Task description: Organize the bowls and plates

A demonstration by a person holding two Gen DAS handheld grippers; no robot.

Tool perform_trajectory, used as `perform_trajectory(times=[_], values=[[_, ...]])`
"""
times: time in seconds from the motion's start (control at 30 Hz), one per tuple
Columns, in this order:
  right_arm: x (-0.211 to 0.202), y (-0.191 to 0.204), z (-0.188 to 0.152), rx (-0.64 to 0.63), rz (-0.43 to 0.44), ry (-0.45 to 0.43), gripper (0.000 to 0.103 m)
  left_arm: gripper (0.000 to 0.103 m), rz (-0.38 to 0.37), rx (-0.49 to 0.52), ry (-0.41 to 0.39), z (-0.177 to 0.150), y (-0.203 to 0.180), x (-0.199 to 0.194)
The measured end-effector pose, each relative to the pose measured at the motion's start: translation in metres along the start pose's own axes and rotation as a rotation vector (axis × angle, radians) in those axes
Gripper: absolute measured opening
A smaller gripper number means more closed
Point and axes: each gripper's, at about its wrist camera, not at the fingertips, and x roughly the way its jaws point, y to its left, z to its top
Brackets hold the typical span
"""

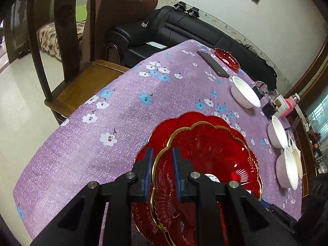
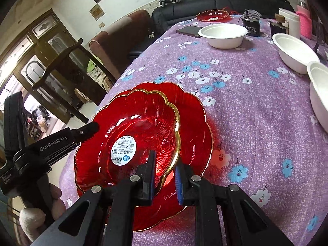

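I judge the main hazard to be the glass: the upper red plate point(image 2: 131, 135) sits off-centre on the lower red plate point(image 2: 192, 123), on a cloth-covered bench point(image 2: 256, 123) near its edge; if I let go of one side before the other, the upper plate can tip, slide across the smooth glass below and chip a gold rim, or push the lower plate toward the bench edge; the cloth may also drag with it. A second risk is the row of white bowls point(image 1: 246, 94) along the far side; a wide swing of either hand toward them could knock one over.

The stack lies close to me on the bench; a third small red dish point(image 2: 213, 15) and a dark phone point(image 1: 213, 63) lie well apart at the far end.

Left gripper point(image 1: 163, 172): the fingers straddle the scalloped rim of the upper plate, one blue pad outside and one inside; they stand nearly closed and I read them as clamped on that rim. Right gripper point(image 2: 165, 176): the fingers straddle the opposite rim; the inner finger lies on the plate's inner face, while a small gap shows between the outer pad and the gold edge, so I read this side as released.
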Motion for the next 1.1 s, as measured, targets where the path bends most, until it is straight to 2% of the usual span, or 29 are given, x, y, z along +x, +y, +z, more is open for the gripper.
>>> perform_trajectory(times=[0.03,0.1,0.17,0.23,0.3,0.4,0.6,0.83,1.1], values=[[0.000,0.000,0.000,-0.001,-0.001,0.001,0.020,0.017,0.001,-0.003,0.001,0.000,0.000,0.000],[0.000,-0.001,0.001,0.001,0.017,0.002,0.025,0.025,-0.019,-0.013,0.007,-0.001,0.002,0.001],[-0.001,0.001,0.001,-0.007,0.020,-0.003,0.040,0.033,-0.051,-0.028,0.027,-0.001,0.002,0.003],[0.000,0.004,0.000,-0.019,0.022,-0.005,0.046,0.036,-0.052,-0.024,0.019,-0.003,0.000,0.002],[0.001,0.010,0.000,-0.048,0.009,-0.005,0.053,0.046,-0.066,-0.021,0.020,-0.003,-0.004,0.000],[0.002,0.016,-0.001,-0.079,-0.001,-0.001,0.059,0.053,-0.078,-0.019,0.013,-0.003,-0.006,-0.005],[0.002,0.020,-0.003,-0.110,-0.017,-0.007,0.062,0.068,-0.061,0.008,-0.020,-0.001,-0.011,-0.016],[-0.012,0.014,-0.005,-0.090,-0.002,-0.047,0.064,0.070,-0.047,0.001,-0.052,0.002,-0.009,-0.031],[-0.056,0.004,-0.007,-0.074,0.020,-0.167,0.066,0.070,-0.049,0.050,-0.172,-0.007,-0.027,-0.077]])
